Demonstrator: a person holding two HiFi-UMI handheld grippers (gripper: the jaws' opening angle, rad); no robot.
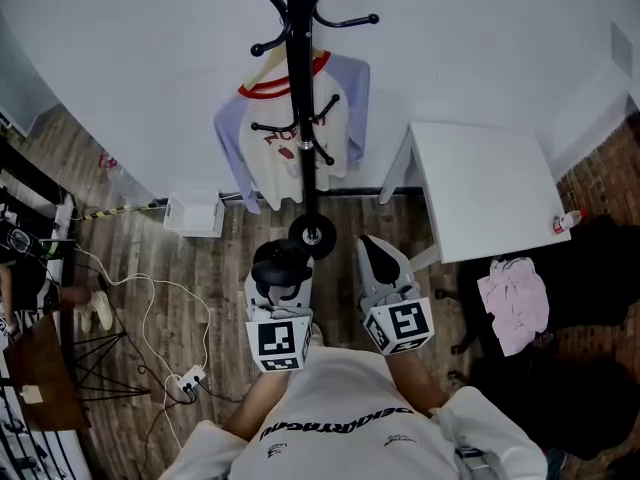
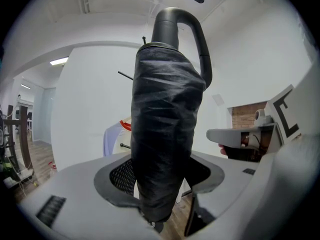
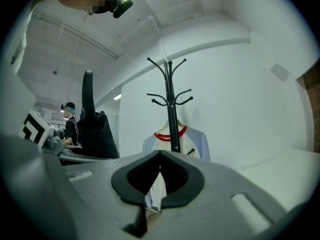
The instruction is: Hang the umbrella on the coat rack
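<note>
A folded black umbrella [image 1: 281,264] with a curved black handle [image 2: 186,26] stands upright between the jaws of my left gripper [image 1: 282,280], which is shut on its sleeve [image 2: 165,134]. The umbrella [image 3: 93,129] also shows at the left of the right gripper view. My right gripper [image 1: 374,252] is beside it, jaws together with nothing between them [image 3: 160,156]. The black coat rack [image 1: 301,88] stands straight ahead against the white wall, its round base [image 1: 313,236] just past both grippers. A white and lilac shirt with a red collar [image 1: 290,148] hangs on it. The upper hooks [image 3: 170,66] are bare.
A white table [image 1: 490,188] stands right of the rack. A pink cloth [image 1: 515,303] lies on a dark seat at the right. A white box [image 1: 194,211] sits by the wall at the left, with a power strip and cables [image 1: 185,380] on the wooden floor.
</note>
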